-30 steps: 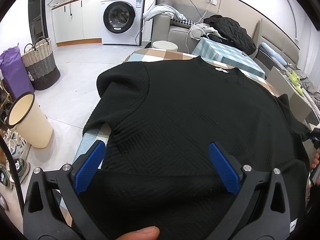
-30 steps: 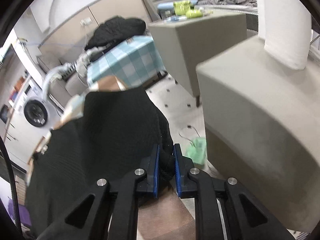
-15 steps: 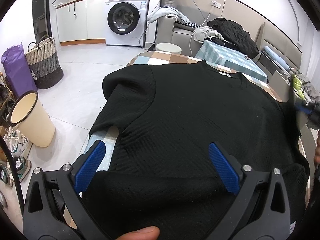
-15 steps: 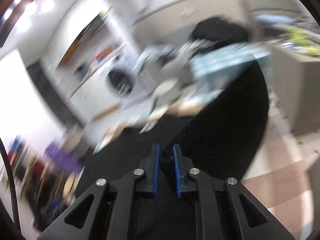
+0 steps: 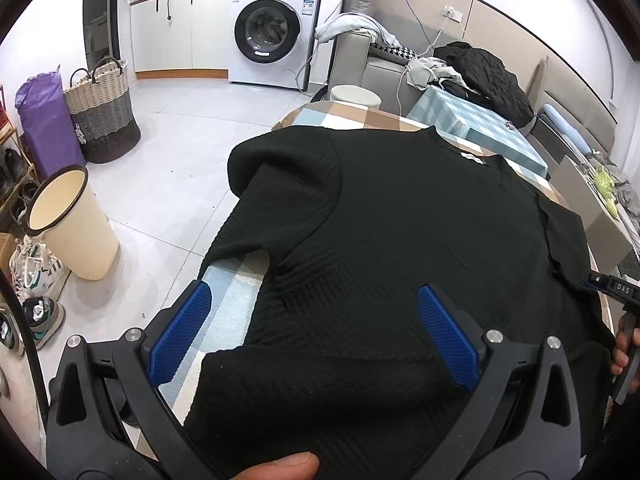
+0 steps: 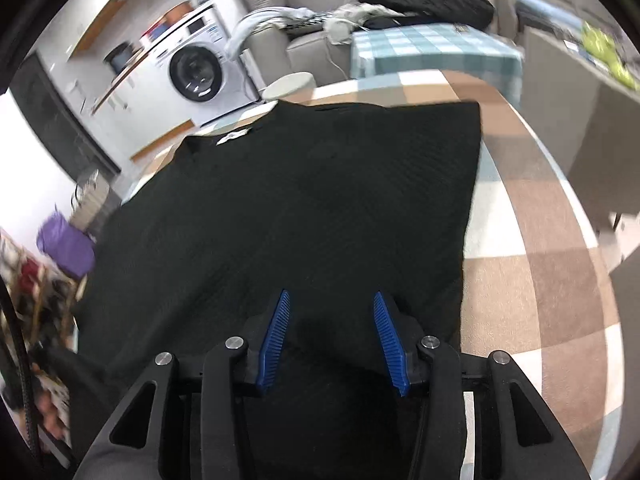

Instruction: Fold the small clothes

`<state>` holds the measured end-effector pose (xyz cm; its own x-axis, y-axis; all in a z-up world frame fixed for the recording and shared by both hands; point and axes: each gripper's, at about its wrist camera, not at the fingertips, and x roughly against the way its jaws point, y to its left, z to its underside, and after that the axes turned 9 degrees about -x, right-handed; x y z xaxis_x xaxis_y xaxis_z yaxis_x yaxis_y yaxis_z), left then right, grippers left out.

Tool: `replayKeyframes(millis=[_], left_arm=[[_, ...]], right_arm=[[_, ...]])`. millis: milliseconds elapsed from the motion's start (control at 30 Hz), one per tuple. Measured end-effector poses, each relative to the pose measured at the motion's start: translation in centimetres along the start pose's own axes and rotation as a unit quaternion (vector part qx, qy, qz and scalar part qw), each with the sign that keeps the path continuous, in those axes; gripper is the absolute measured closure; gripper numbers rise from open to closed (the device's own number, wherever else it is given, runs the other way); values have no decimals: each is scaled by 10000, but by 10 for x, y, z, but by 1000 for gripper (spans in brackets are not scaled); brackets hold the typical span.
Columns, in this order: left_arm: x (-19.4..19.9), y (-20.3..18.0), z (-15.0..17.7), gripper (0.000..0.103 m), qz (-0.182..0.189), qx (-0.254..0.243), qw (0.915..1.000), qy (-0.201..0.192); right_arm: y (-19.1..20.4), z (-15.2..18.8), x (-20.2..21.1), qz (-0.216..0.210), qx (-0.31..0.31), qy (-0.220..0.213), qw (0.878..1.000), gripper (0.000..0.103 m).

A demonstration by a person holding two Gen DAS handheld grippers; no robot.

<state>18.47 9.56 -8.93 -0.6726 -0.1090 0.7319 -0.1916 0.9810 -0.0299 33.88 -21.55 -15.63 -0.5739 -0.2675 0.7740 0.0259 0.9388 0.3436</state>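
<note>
Covering most of the checked counter (image 5: 360, 114), the black sweater (image 5: 400, 240) lies flat in the middle of both views, with one sleeve folded in at the right of the right wrist view. The left gripper (image 5: 316, 332) sits low in its frame, fingers spread wide over the hem. The right gripper (image 6: 330, 338) is released too, holding nothing.
</note>
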Motion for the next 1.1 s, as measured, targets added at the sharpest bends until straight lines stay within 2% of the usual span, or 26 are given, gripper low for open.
replayKeyframes(millis=[100,200,333,400,433,467,533,567,600,700,733,800,867,900,1000,1033,1067,1100], left_arm=[[-2,-4,1,1,24,-35,10000,29],[-2,-6,2,1,27,-89,9999,51],[-1,-5,2,1,20,-71,10000,41],[-1,-3,3,1,-2,-64,10000,58],[-1,-3,3,1,-16,-70,10000,61],[0,-2,4,1,-32,-71,10000,58],[0,1,5,1,-49,-42,10000,57],[0,2,5,1,-50,-27,10000,62],[-1,4,6,1,-63,-8,10000,70],[-3,6,7,1,-110,-2,9999,108],[-4,6,8,1,-122,-6,9998,124],[-6,6,8,1,-113,-2,9998,143],[-7,7,8,1,-128,8,9998,162],[-8,8,7,1,-137,27,9998,166],[-10,16,7,1,-164,176,9995,198],[-11,18,7,1,-206,213,9993,208],[-12,21,7,1,-248,255,9991,218],[-13,26,7,1,-281,340,9988,228]], right_arm=[[19,2,-5,-43,436,-6,9990,45],[33,5,-15,-67,707,42,9975,44],[41,10,-35,218,945,140,9952,44],[42,12,-33,281,1029,24,9943,59],[41,11,-28,109,1046,-48,9944,82],[39,10,-23,-24,1016,-73,9948,95],[36,8,-11,-312,892,-178,9954,96],[32,7,0,-696,780,-228,9943,96],[30,7,8,-899,731,-252,9929,96],[32,12,20,-1364,803,-173,9872,96],[33,14,18,-1328,861,-117,9873,96],[35,18,6,-1051,977,126,9896,94],[35,20,-2,-795,876,312,9925,80],[34,21,-3,-715,809,330,9936,78],[26,22,8,-926,593,87,9939,74],[23,23,10,-835,529,-14,9951,61],[21,24,5,-485,583,-51,9971,57],[20,24,-1,-194,635,-3,9978,58]])
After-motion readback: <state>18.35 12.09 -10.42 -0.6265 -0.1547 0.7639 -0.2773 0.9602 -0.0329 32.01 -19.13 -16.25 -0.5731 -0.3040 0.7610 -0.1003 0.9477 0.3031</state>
